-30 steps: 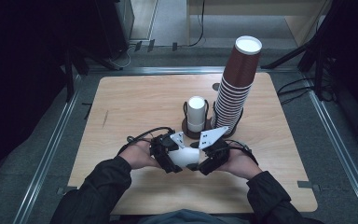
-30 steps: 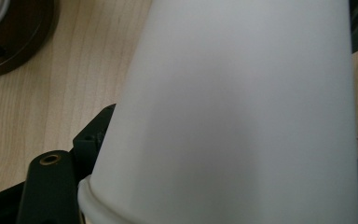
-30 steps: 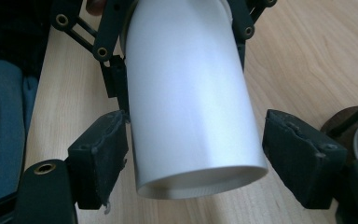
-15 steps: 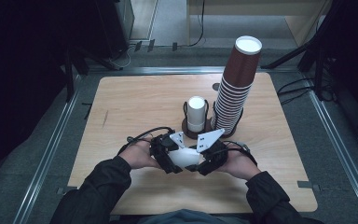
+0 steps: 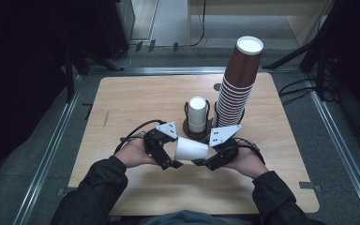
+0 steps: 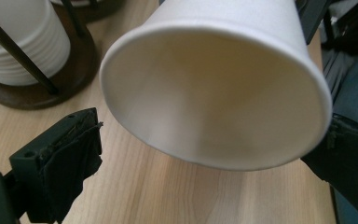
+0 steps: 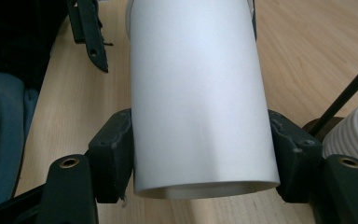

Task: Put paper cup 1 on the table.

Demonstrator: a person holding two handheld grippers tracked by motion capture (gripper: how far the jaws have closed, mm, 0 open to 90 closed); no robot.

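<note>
A white paper cup [image 5: 191,150] lies level above the table, between my two grippers. My right gripper [image 5: 209,154] is shut on it; its jaws have just been closing, and in the right gripper view [image 7: 203,149] both pads press the cup's [image 7: 200,93] sides near one end. My left gripper [image 5: 171,152] is open at the cup's wide mouth. Its jaws have just been opening. In the left gripper view [image 6: 214,130] the cup's rim [image 6: 214,88] hangs between the spread jaws, with a gap showing at the left pad [image 6: 70,158].
Just behind the grippers a short stack of white cups [image 5: 197,112] stands in a dark round holder [image 5: 187,129] with thin rods. A tall stack of brown cups [image 5: 236,84] rises to its right. The wooden table [image 5: 136,103] has bare room to the left and front.
The left gripper's jaws have spread apart off the cup and the left hand has drawn slightly away. The cup stays in the right gripper, and more of it shows.
</note>
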